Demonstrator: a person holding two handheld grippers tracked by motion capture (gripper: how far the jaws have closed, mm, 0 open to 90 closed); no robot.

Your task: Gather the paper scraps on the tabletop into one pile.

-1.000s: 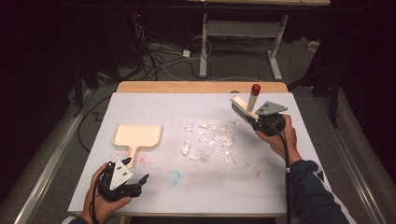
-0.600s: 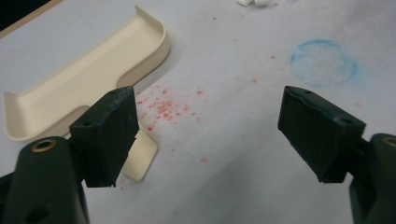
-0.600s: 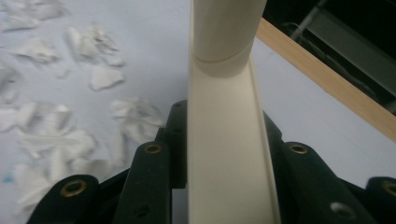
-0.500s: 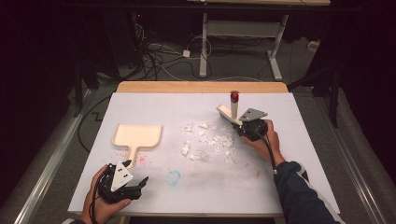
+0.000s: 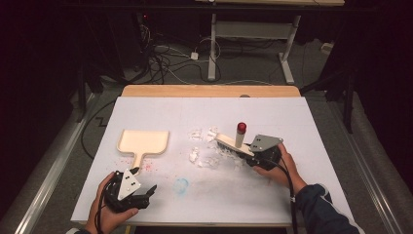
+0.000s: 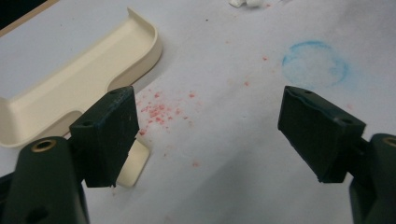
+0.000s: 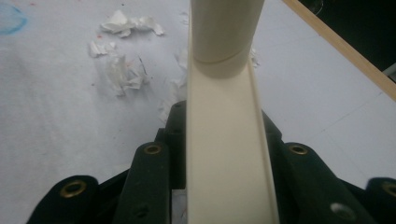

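My right gripper [image 5: 247, 155] is shut on a cream hand brush [image 5: 233, 144], whose upright handle ends in a red cap [image 5: 241, 127]. The brush head lies low among white paper scraps [image 5: 202, 155] in the middle of the table. In the right gripper view the brush [image 7: 224, 121] runs straight out between the jaws [image 7: 224, 156], with scraps [image 7: 122, 65] to its left. A cream dustpan [image 5: 143, 141] lies at the left, handle toward me. My left gripper [image 6: 210, 123] hovers open just past the dustpan handle's end [image 6: 134, 164], holding nothing.
The white table top [image 5: 311, 126] carries red specks [image 6: 163, 109] by the dustpan handle and a blue ring mark [image 6: 315, 63]. A wooden edge [image 5: 209, 90] borders the far side. Cables and a desk frame lie on the floor beyond.
The right hand has carried the brush left and down from the table's right side into the scraps. The left gripper has stayed in place.
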